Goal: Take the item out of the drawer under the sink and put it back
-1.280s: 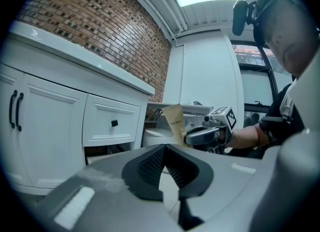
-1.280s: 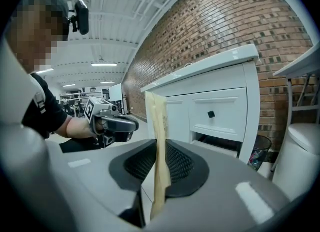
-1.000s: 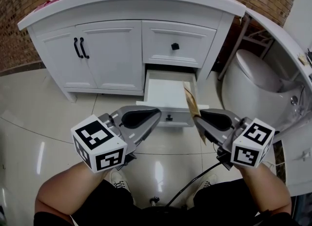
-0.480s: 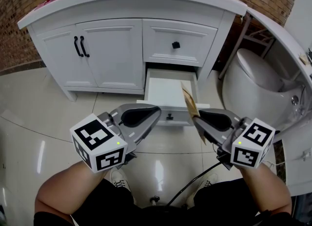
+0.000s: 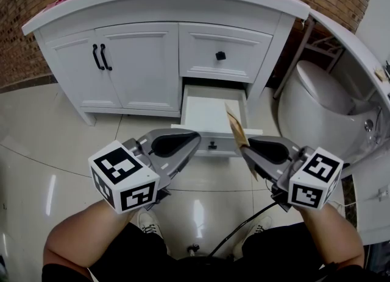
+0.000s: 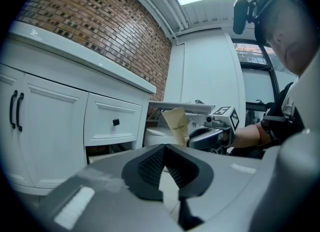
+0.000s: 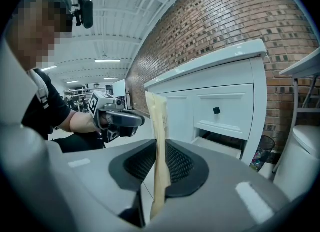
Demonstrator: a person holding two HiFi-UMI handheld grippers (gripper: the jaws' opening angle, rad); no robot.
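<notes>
The white vanity stands ahead, and its counter overhangs the front with a curved edge. On its right half the lower drawer is pulled out over the tiled floor, beneath a closed upper drawer. The open drawer's front panel and two side walls are the edges nearest both tools. The floor lies open to the left, in front of the double doors. On the right the toilet sits near the vanity's side, so the space there is narrower.

The left tongs hang just before the left part of the drawer front. In the left gripper view their pads are pressed together with nothing between them.

The right tongs are off the drawer's right front corner, between it and the toilet. They pinch a flat tan paper packet, and the right gripper view shows both pads pressed against its faces.

The packet is out of the drawer, in the air at that corner. Its long axis runs nearly upright, with the top end leaning toward the vanity over the drawer's right wall and the lower end hanging below the tongs. Its thin edge faces the right gripper's camera. One broad face, with some dark print too small to read, turns toward the left tongs.
</notes>
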